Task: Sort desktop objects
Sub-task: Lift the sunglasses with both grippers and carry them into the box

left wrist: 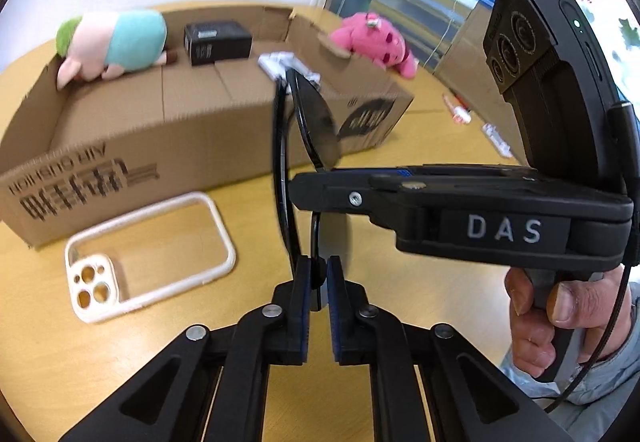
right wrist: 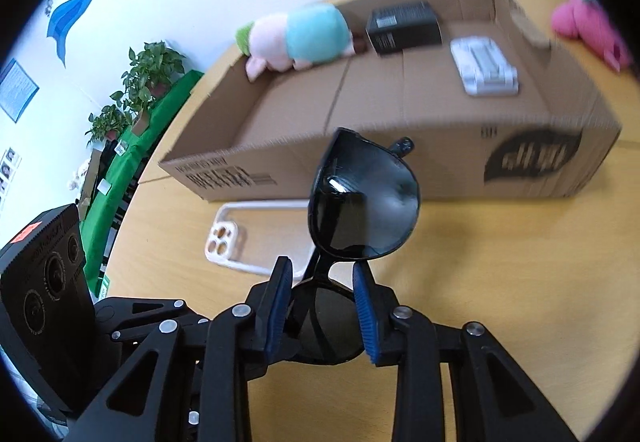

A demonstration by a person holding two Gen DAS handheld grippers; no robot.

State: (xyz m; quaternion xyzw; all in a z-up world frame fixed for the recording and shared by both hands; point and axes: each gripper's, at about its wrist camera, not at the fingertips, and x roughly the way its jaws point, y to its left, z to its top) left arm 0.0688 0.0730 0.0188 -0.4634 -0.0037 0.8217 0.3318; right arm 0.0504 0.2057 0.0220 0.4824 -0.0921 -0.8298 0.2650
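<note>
Sunglasses (right wrist: pixel 362 210) up off the desk, held by both grippers

L gripper (left wrist: pixel 319 284) pinched tight on the frame edge; R gripper (right wrist: pixel 322 306) clamped across one lens. Box (right wrist: pixel 280 146) lies beyond the jaws. Risk: hands pulling apart could twist or snap the frame.

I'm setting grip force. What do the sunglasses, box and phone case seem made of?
Sunglasses: glossy black plastic frame, likely; the dark lenses throw a bright glint.
Box: matte brown corrugated cardboard, with creased flaps and printed ink.
Phone case: clear back showing the table, with an off-white rim, probably soft plastic.
</note>
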